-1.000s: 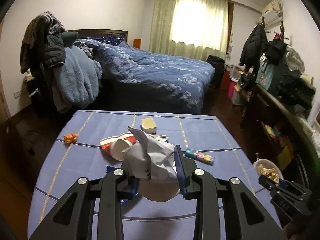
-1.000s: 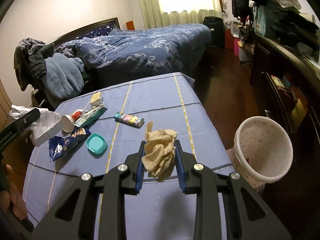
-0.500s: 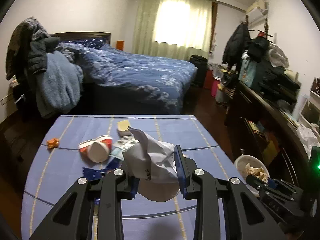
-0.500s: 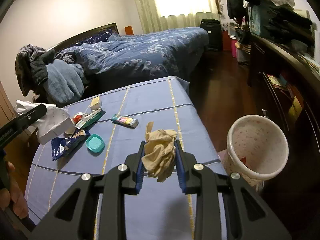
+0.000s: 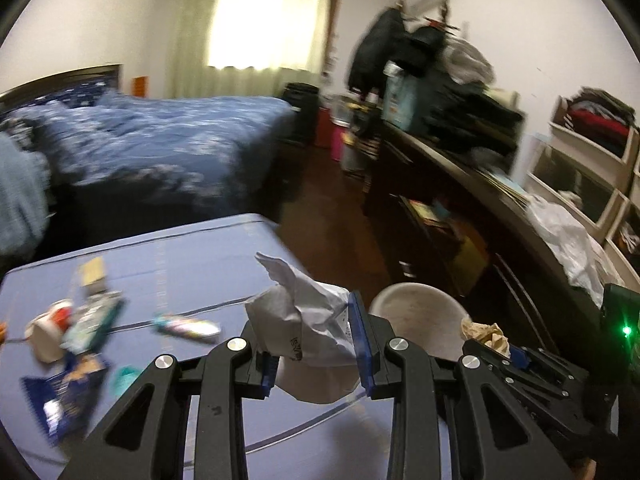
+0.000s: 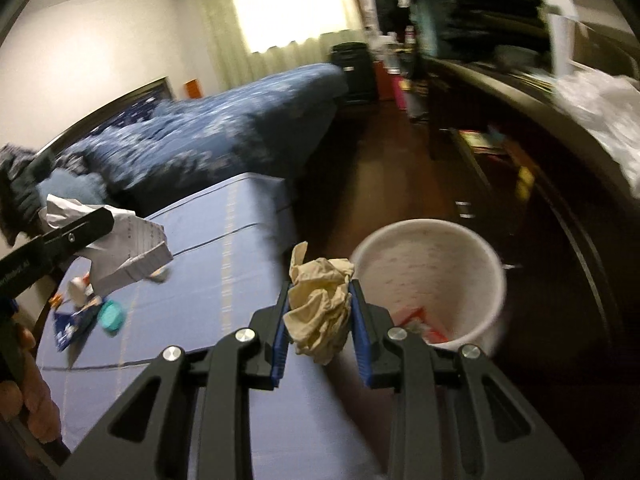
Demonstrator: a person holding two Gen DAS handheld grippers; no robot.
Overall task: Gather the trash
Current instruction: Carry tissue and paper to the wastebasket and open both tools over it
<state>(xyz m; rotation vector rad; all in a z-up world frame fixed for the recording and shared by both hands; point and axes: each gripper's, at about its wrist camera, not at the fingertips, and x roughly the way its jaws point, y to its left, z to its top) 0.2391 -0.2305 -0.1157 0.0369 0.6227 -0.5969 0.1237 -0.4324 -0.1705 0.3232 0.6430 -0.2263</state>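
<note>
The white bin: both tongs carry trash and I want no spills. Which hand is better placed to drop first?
Probably the right. Its tongs hold the tan wad beside the white bin rim; the left tongs with crumpled paper sit farther back over the table.

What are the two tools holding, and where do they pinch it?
The left tool pinches a crumpled white paper across its middle. The right tool pinches a crumpled beige tissue by its sides.

table litter [image 5: 80,320] motion-blurred, unreadable; bin [image 6: 432,276] bottom hidden behind right claw [image 6: 320,320].
</note>
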